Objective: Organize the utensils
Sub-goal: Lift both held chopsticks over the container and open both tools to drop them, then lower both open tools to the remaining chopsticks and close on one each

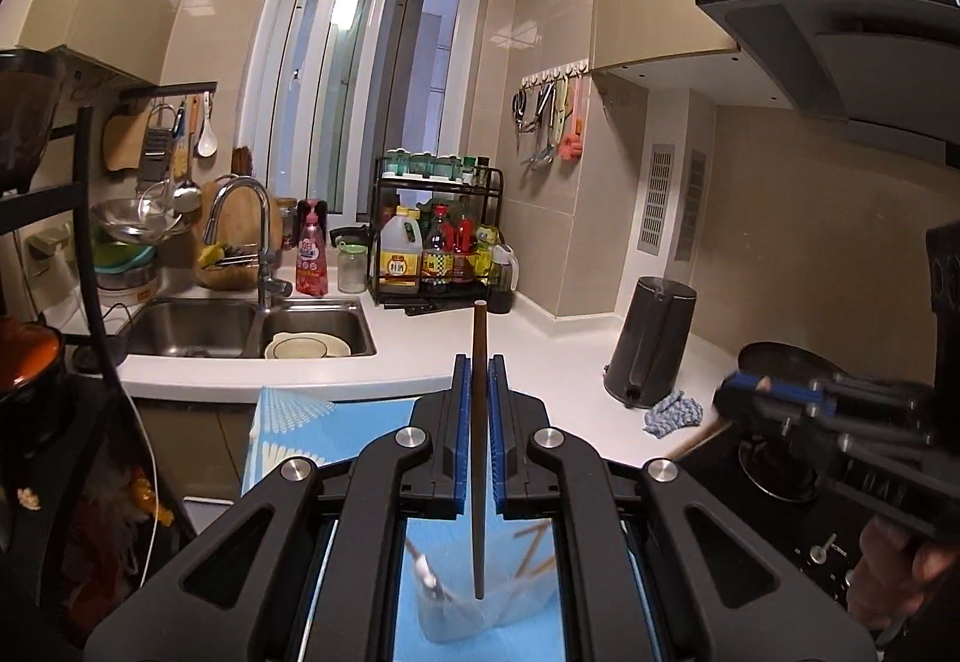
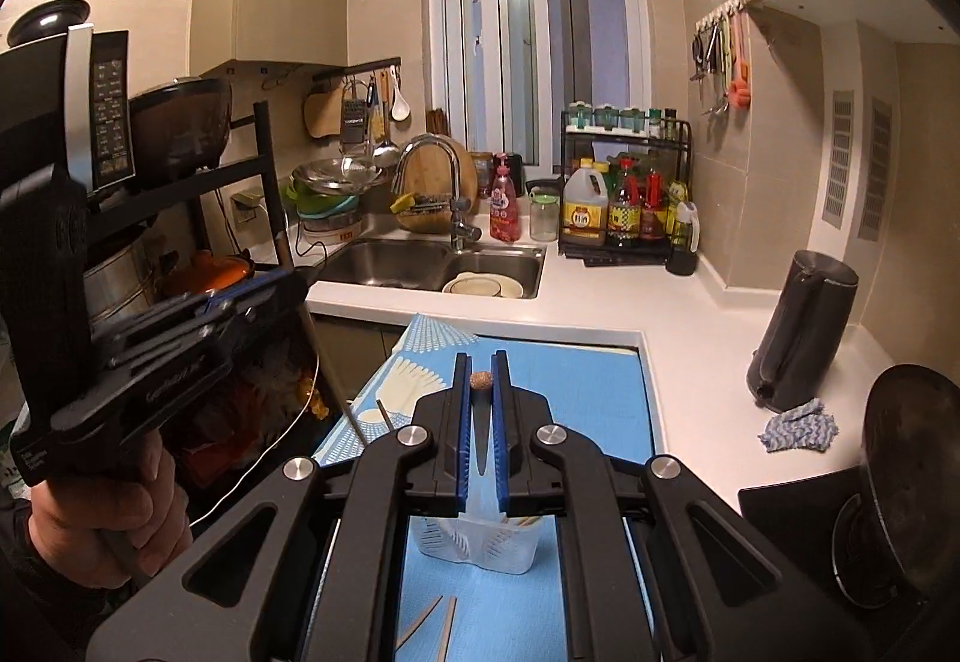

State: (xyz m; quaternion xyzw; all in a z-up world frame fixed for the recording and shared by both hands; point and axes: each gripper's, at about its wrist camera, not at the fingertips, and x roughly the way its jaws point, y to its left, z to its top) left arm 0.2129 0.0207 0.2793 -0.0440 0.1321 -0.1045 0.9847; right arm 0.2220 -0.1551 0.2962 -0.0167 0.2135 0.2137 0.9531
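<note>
While both grippers carry a utensil above the blue mat (image 2: 600,392), the step in hand appears to be delivery into the clear holder (image 2: 480,545) standing on that mat, near and below the jaws.

Left gripper (image 1: 479,422): jaws clamped narrow on a dark brown chopstick (image 1: 478,362), which runs upright between the blue pads, its far end above the jaw tips and its near end hanging over the holder. Right gripper (image 2: 480,410): jaws clamped narrow on a dark-bladed utensil (image 2: 482,452) with a round, cork-like end (image 2: 481,380) at the jaw tips; its exact kind cannot be told.

Procedure, as judged:
- Bring one gripper at a time over the holder's mouth; the two tools sit close together and could collide.
- Align the utensil's lower end inside the rim before lowering.
- Avoid the light chopsticks (image 1: 534,554) already leaning in the holder.
- Release only once the tip is well inside, so the light holder does not tip.

Pose: both grippers point slightly downward toward the far counter (image 1: 540,356), held side by side, each gripped from below by a hand (image 2: 102,530). Loose pieces (image 2: 432,626) lie on the near mat.
</note>
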